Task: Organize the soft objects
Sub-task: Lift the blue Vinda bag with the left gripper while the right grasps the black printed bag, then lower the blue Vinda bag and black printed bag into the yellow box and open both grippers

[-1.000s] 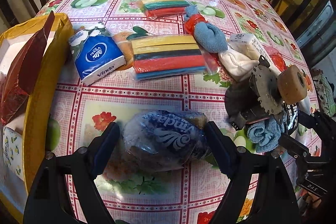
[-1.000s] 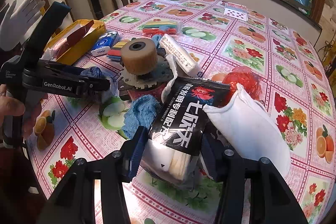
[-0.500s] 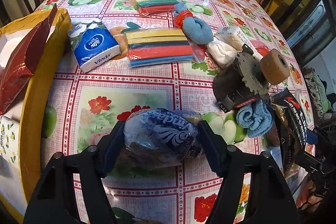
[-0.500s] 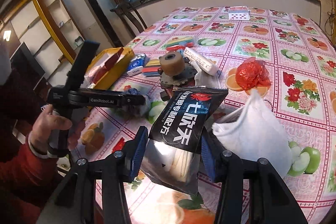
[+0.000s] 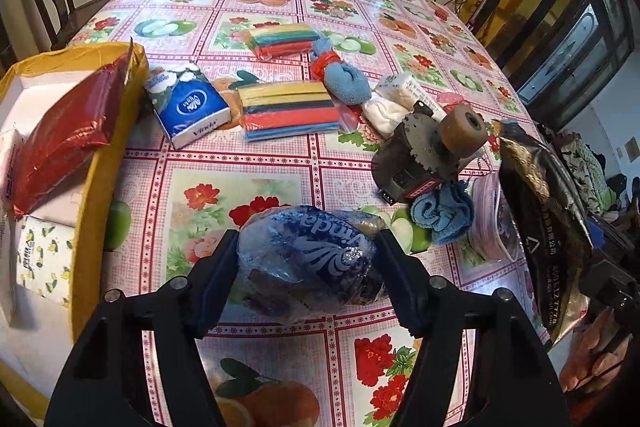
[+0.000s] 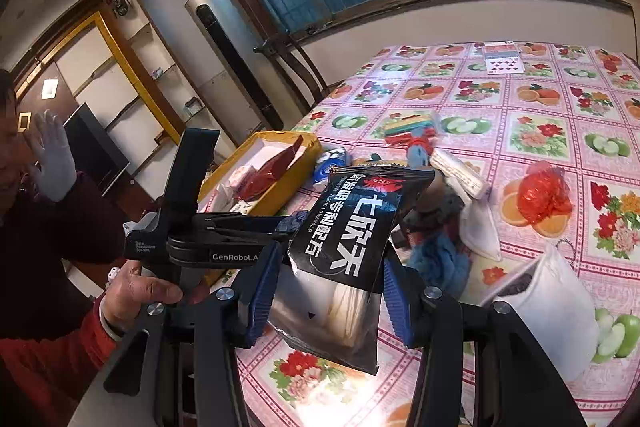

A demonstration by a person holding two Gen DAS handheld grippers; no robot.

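Carry step in hand: the left tool (image 5: 306, 263) is clamped on a blue tissue pack (image 5: 308, 259) beside the yellow box (image 5: 96, 179), the right tool (image 6: 328, 291) pinches a black foil pouch (image 6: 352, 239) aloft; next, judged, both go into that box.

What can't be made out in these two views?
- Left wrist view: the crumpled blue Vinda plastic pack's contents, hidden by its wrap.
- Right wrist view: the grey gear-shaped machine part, mostly behind the black foil pouch.
- The playing card's rank: too small.
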